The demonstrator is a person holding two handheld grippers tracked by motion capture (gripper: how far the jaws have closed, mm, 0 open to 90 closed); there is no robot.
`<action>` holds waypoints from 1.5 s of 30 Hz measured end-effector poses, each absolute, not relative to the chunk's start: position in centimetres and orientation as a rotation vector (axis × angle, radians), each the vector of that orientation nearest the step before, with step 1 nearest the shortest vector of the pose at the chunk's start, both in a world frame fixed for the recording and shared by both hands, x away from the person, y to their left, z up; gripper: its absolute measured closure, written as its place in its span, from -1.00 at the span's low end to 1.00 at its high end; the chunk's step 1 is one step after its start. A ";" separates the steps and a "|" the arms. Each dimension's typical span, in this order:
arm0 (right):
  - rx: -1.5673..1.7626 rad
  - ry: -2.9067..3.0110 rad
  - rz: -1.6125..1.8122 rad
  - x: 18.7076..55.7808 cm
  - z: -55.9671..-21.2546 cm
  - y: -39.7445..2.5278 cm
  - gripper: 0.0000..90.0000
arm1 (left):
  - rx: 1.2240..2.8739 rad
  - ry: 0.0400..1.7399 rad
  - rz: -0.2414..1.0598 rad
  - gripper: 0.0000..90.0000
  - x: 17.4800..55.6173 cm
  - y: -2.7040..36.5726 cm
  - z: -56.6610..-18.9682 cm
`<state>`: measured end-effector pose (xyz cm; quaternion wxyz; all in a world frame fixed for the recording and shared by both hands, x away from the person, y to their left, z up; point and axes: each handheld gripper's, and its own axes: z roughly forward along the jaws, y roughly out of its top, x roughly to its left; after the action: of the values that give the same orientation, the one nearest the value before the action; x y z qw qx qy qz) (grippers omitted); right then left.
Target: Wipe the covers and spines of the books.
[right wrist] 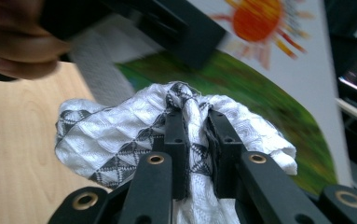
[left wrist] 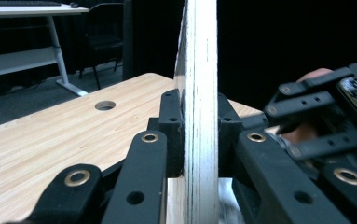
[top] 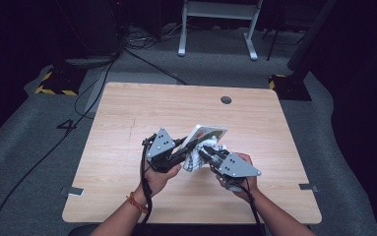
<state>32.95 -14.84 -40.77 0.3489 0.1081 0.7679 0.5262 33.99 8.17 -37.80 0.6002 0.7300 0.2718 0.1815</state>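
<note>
A painted board (top: 206, 133) is held on edge above the middle of the tabletop (top: 127, 118), clamped by the left tongs (left wrist: 195, 140). A patterned cloth (right wrist: 120, 135) is pinched in the right tongs (right wrist: 197, 140) against its face. Seemingly only the board's edge is gripped, so hard wiping could twist it loose.

Black jaws, brass-ringed screws (right wrist: 156, 159)

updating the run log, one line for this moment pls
left gripper: shut on picture board edge, held off table | right gripper: shut on patterned cloth | cloth against board's painted face
</note>
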 end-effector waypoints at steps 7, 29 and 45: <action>0.140 2.019 1.375 31.6 -40.8 -13.6 0.77 | 1.701 0.612 0.407 0.75 33.8 7.8 -37.8; 0.460 2.044 1.153 37.0 -43.5 -18.5 0.77 | 1.654 0.605 0.445 0.73 33.4 9.2 -36.9; 0.310 1.920 1.293 33.7 -38.5 -17.3 0.77 | 1.663 0.631 0.383 0.75 33.4 8.5 -37.1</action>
<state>33.73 -17.31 -38.46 0.3924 0.1220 0.7561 0.5093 33.38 8.48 -37.13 0.6141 0.7214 0.2735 0.1661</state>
